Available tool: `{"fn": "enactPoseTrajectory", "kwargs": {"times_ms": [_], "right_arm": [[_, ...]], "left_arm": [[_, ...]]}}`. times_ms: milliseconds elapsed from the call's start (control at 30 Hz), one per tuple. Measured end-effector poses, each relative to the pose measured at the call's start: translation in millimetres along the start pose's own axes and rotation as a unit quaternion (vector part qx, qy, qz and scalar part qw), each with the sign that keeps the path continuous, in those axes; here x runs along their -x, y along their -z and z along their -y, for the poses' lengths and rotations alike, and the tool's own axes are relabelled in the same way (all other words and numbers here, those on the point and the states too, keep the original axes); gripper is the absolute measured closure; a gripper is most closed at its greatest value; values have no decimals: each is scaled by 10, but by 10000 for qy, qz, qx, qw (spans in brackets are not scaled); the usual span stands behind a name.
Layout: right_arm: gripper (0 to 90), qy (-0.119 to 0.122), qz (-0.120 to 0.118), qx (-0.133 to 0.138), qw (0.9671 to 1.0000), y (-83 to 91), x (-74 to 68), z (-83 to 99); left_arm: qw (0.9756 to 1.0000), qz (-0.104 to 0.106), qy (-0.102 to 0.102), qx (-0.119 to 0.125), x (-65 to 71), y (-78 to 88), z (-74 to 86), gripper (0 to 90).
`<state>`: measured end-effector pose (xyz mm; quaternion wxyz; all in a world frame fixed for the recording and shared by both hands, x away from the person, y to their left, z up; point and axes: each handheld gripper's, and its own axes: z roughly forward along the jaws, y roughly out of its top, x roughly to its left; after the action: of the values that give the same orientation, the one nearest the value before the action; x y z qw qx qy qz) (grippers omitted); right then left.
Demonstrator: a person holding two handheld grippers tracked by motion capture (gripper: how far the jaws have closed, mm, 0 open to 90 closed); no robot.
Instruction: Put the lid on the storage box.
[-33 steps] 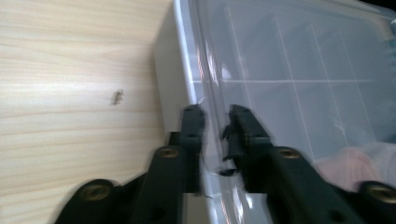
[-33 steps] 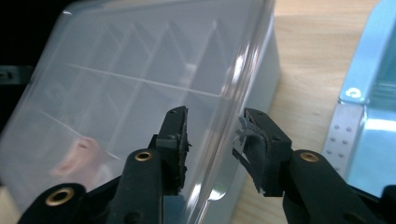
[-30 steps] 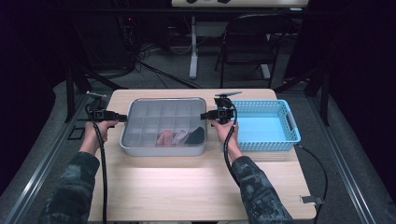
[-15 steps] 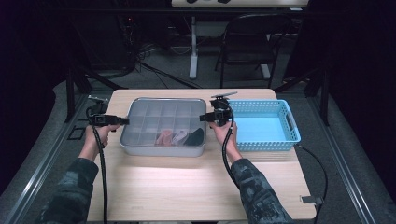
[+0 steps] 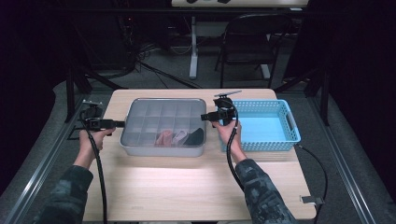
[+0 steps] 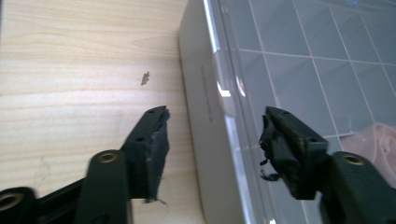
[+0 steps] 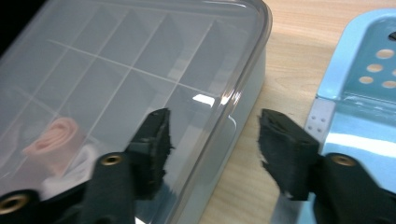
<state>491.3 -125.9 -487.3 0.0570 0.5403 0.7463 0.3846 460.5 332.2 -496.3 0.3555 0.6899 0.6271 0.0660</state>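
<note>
Both grippers, left (image 5: 122, 123) and right (image 5: 203, 117), had just opened, each straddling a side edge of the lidded box (image 5: 163, 147); bare table (image 5: 187, 186) lay nearer the person.

Bare desk (image 5: 187, 186) lies open before me, but the lidded grey box (image 5: 163, 123) and blue basket (image 5: 261, 126) block the far half.
</note>
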Motion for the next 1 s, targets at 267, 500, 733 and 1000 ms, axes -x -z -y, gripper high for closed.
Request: {"fn": "enactPoseTrajectory", "kwargs": {"times_ms": [267, 500, 733, 1000], "right_arm": [[216, 430, -85, 14, 9990, 337, -100, 127], [139, 788, -170, 46, 9967, 663, -147, 352], [94, 1079, -169, 186, 9938, 1030, -109, 651], [57, 1261, -63, 222, 9917, 1298, 16, 1057]], "left_arm": [[9983, -211, -446, 303, 130, 251, 156, 218], [9964, -116, -657, 523, 336, 468, 405, 110], [9931, 63, -1047, 523, 565, 603, 778, 17], [9892, 118, -1405, 409, 744, 623, 1189, 1]]}}
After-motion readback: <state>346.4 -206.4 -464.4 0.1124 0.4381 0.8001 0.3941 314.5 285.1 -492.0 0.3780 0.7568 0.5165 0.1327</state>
